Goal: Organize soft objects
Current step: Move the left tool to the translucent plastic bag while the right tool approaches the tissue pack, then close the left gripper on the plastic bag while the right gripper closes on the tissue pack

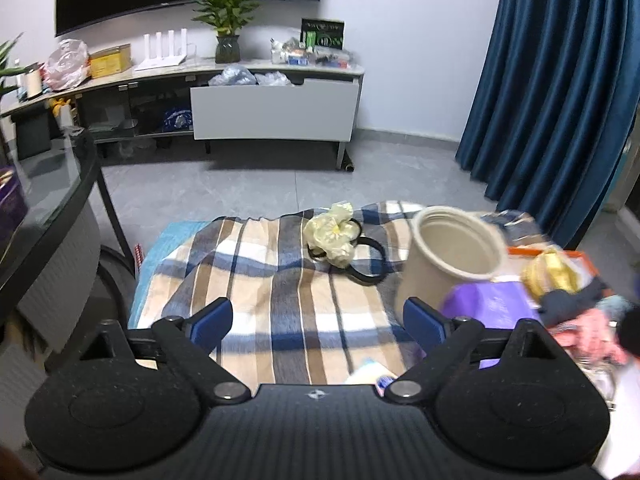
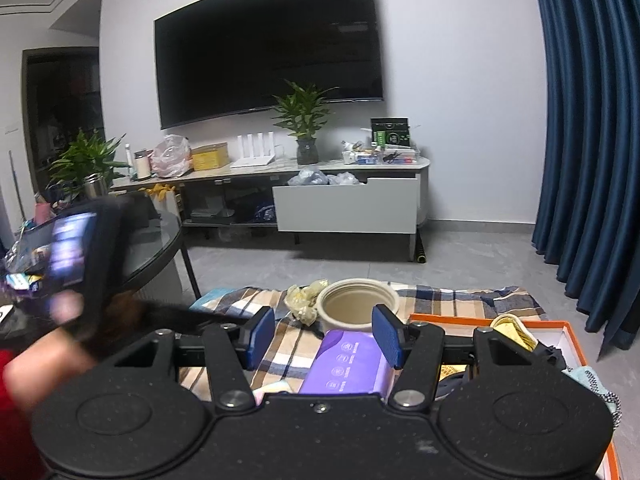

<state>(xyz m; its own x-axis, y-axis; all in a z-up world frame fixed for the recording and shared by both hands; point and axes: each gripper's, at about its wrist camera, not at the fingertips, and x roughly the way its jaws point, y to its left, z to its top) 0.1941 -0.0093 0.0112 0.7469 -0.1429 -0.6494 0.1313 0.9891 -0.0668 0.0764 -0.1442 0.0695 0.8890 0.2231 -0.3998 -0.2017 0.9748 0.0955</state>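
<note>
My left gripper hangs open over a plaid cloth, with nothing between its blue pads. Ahead of it lie a crumpled pale yellow soft thing and a black band. A beige round container stands to the right, tilted in this view. My right gripper is open above a purple pack that lies on the cloth; its pads do not press on it. The container stands just beyond. An orange-rimmed box at the right holds yellow and dark soft items.
A glass round table stands at the left. A TV cabinet with an open drawer is across the grey floor. Blue curtain hangs at the right. A blurred hand with a dark device crosses the left of the right wrist view.
</note>
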